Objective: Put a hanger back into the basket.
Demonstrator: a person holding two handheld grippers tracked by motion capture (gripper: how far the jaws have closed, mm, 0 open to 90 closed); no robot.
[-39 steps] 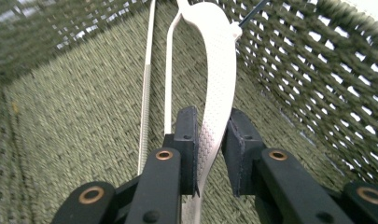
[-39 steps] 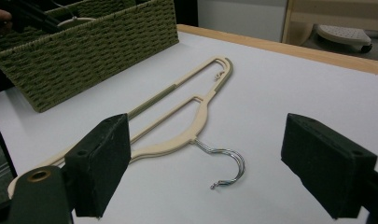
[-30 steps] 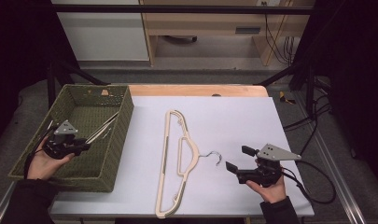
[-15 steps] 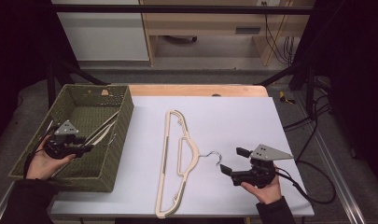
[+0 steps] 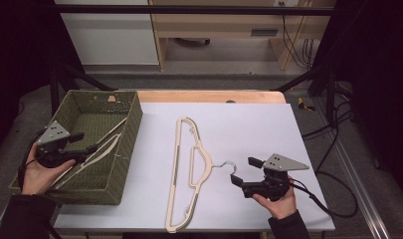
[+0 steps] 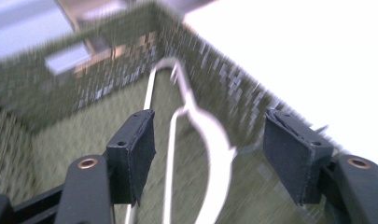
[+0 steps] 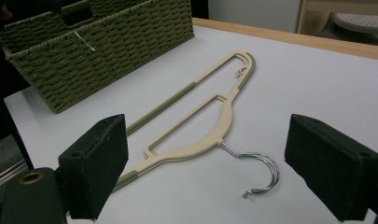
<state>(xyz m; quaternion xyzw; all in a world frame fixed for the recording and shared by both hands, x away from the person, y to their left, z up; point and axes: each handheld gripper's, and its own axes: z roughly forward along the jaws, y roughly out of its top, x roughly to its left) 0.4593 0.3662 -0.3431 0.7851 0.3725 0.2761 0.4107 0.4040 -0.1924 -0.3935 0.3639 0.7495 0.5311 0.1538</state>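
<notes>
Between the spread jaws of the left gripper (image 6: pixel 214 154), just opening, a white hanger (image 6: pixel 210 140) is released into the wicker basket (image 5: pixel 124 149) for storage, while a beige hanger (image 7: pixel 196 126) is framed by the right gripper (image 7: pixel 224 172), jaws spread.

On your left the basket (image 5: pixel 129 129) sits at the table (image 5: pixel 268 119) edge with one hanger (image 5: pixel 102 149) in it. A second hanger (image 5: pixel 189 164) lies on the table just right of it, hook (image 5: pixel 228 167) pointing right.

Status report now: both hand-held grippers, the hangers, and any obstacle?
Left hand-held gripper jaws just opened, white hanger loose between them in basket. Right hand-held gripper open, facing beige hanger on table. No obstacle seen.
</notes>
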